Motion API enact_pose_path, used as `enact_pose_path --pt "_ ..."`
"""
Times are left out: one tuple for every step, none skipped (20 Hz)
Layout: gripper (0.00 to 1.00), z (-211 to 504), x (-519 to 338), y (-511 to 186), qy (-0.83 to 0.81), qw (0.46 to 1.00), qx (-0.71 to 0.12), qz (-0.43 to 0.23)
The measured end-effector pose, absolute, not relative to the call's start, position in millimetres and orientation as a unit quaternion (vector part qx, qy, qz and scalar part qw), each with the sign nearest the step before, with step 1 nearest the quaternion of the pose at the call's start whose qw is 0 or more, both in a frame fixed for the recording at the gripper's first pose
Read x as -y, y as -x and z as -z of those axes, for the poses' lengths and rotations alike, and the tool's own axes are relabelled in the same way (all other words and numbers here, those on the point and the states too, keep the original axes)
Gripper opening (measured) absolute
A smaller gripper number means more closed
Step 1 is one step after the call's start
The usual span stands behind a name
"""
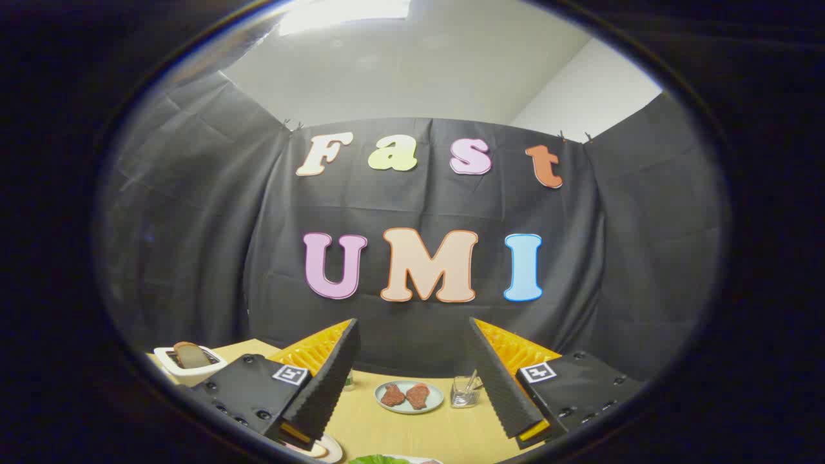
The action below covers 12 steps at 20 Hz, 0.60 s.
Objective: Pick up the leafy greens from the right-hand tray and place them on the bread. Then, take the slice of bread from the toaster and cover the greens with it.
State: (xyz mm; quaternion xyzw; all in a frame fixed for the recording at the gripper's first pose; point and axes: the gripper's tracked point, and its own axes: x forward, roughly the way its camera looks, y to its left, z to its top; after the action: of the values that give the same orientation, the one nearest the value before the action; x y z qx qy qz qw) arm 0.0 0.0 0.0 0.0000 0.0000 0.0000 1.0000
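Observation:
My gripper (pixel 416 351) stands open, well above the wooden table (pixel 419 432), with nothing between its fingers. A white toaster (pixel 188 365) sits beyond the left finger, and a slice of bread (pixel 187 353) sticks up out of its slot. Below the fingers, at the near side of the table, a patch of leafy greens (pixel 379 459) shows on a tray. Just left of the greens, under the left finger, lies a plate (pixel 329 448) with something pale on it, mostly hidden.
Between the fingers and farther back rests a light plate (pixel 410 396) with two brown pieces of meat. A small clear glass container (pixel 464 391) holding utensils stands right of it. The black cloth wall closes off the back of the table.

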Motion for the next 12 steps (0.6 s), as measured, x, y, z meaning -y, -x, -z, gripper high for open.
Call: enact_pose_path --pt "1.0 -0.9 1.5 -0.8 -0.004 1.0 0.001 0.001" --pt "1.0 1.0 1.8 -1.1 -0.009 1.0 0.0 0.001" --pt "1.0 1.9 1.5 -2.1 -0.014 1.0 -0.002 0.001" --pt "1.0 1.9 2.5 -2.6 -0.017 1.0 -0.001 0.0" --pt "1.0 1.8 3.5 -3.2 -0.018 1.0 -0.002 0.0" --pt "1.0 3.2 4.7 -4.6 -0.018 1.0 -0.002 0.0" --pt "1.0 3.8 4.8 -5.4 -0.018 1.0 -0.002 -0.001" --pt "1.0 5.8 5.6 -5.2 -0.018 1.0 -0.003 -0.001" --pt "1.0 6.5 6.1 -5.3 -0.018 1.0 -0.004 -0.001" --pt "1.0 8.4 6.4 -5.5 -0.017 1.0 -0.005 -0.001" --pt "1.0 8.4 6.7 -5.7 -0.016 1.0 -0.005 -0.002" --pt "1.0 9.1 7.2 -5.3 -0.017 1.0 -0.005 -0.002"
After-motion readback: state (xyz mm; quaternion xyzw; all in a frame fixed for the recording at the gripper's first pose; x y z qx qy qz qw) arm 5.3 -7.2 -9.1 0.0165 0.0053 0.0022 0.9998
